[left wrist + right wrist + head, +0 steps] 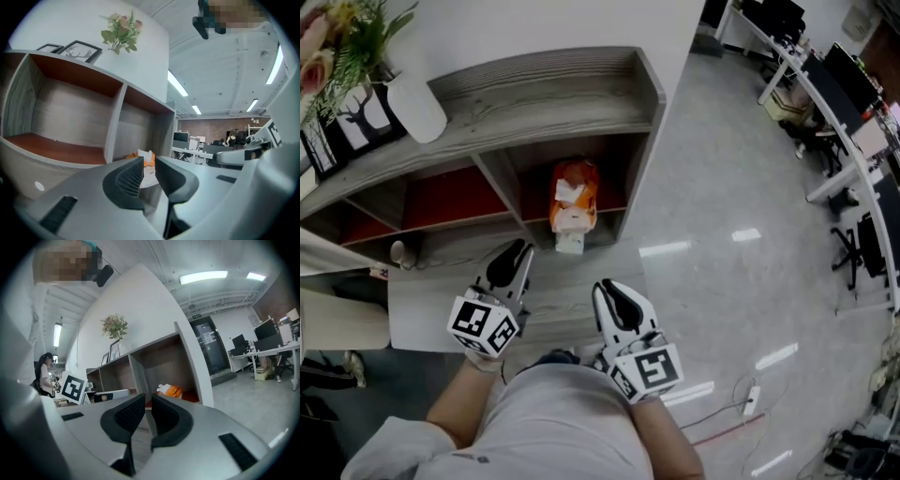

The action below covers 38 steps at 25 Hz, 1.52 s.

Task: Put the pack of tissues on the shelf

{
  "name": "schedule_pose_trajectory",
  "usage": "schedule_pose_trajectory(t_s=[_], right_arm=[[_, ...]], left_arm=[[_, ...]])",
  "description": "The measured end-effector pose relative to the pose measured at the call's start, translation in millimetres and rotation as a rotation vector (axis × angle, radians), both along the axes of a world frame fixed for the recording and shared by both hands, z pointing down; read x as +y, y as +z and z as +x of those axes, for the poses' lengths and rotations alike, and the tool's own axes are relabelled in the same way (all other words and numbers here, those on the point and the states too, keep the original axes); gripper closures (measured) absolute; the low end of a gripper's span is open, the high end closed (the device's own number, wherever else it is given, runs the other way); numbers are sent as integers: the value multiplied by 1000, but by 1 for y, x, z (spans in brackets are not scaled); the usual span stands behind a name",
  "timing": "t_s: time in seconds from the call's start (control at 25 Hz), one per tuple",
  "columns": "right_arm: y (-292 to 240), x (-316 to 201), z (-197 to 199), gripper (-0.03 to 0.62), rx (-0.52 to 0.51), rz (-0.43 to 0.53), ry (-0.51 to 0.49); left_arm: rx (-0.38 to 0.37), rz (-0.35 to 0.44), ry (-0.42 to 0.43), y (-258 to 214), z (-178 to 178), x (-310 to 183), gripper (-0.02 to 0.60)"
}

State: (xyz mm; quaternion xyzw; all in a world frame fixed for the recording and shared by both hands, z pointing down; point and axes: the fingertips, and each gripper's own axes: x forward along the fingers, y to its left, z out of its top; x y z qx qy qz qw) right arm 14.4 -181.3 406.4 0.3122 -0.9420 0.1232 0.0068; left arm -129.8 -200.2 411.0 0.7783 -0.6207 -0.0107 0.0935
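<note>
**Tissue pack in the shelf, both grippers empty in front of it**

The orange-and-white soft plastic pack of tissues (573, 201) lies in the right-hand compartment of the grey wood-grain shelf unit (581, 86). It rests on the compartment's red-brown floor with its white end towards the front edge.

The left gripper (518, 250) hangs just in front of the shelf, well clear of the pack. In the left gripper view its dark ribbed jaws stand a little apart with nothing between them. The pack shows only in the background beyond them.

The right gripper (609, 289) is lower and further from the shelf, over the pale glossy floor (741, 187). In the right gripper view its jaws are nearly together, leaving a thin slit, and they also hold nothing.

On the shelf's top stand a white rounded vase (418, 109) with pink flowers and green leaves (342, 37), and black-framed pictures (358, 122) beside it.
</note>
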Motion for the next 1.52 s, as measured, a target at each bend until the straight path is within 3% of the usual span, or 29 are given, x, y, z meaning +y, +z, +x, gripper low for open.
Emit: schedule_pose_trajectory(t_s=[0.24,0.8,1.52], right_arm=[[-2,-2,-28,542,-26,6,-83],[-4,11,-62,542,-31,15,-205],[-3,11,-51,542,-8,22,-187]], left_arm=[[1,-3,-22,-8,-12,26,548],[27,-39,-82,-3,-26,57,558],[30,-34,-58,-5,-14,58,558]])
